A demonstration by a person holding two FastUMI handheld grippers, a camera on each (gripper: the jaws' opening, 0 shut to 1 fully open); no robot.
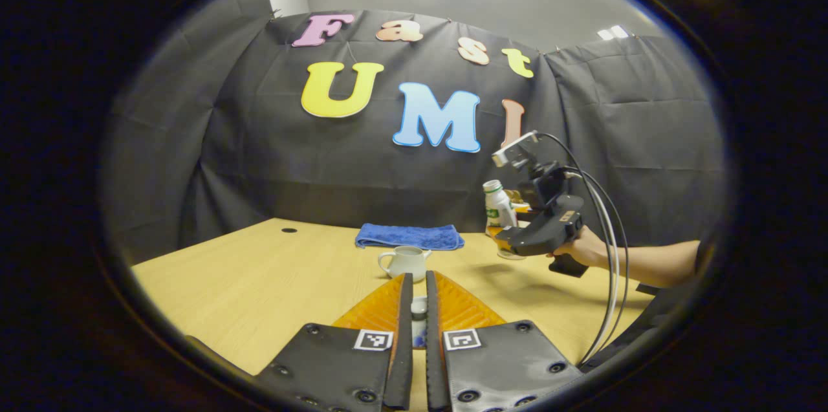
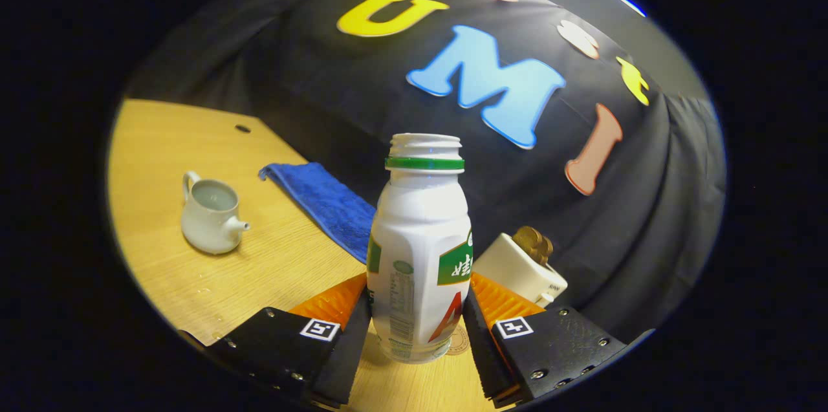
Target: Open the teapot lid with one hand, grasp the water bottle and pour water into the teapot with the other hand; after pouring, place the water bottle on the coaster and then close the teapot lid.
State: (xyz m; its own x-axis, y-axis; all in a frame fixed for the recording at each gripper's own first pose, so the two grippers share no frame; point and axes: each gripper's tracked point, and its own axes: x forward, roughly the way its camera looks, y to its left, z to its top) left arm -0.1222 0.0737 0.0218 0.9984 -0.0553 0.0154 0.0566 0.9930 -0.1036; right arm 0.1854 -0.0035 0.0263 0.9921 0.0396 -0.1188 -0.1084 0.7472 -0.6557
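Observation:
The white water bottle (image 2: 420, 250), uncapped with a green neck ring, stands upright between the fingers of my right gripper (image 2: 419, 286), which is shut on its lower body. Its base is at the table, over a round brown coaster (image 2: 458, 341) that peeks out behind it. The white teapot (image 2: 210, 215) sits open to the left with liquid inside. My left gripper (image 1: 418, 279) is shut on the small white teapot lid (image 1: 418, 307), held above the table in front of the teapot (image 1: 404, 262). Farther right, a hand holds the right gripper (image 1: 508, 237) with the bottle (image 1: 499, 205).
A folded blue towel (image 2: 323, 205) lies at the back of the wooden table (image 2: 162, 140) against the black cloth wall. A white box with something brown on top (image 2: 521, 263) stands just behind the bottle. Cables (image 1: 608, 270) trail from the right gripper.

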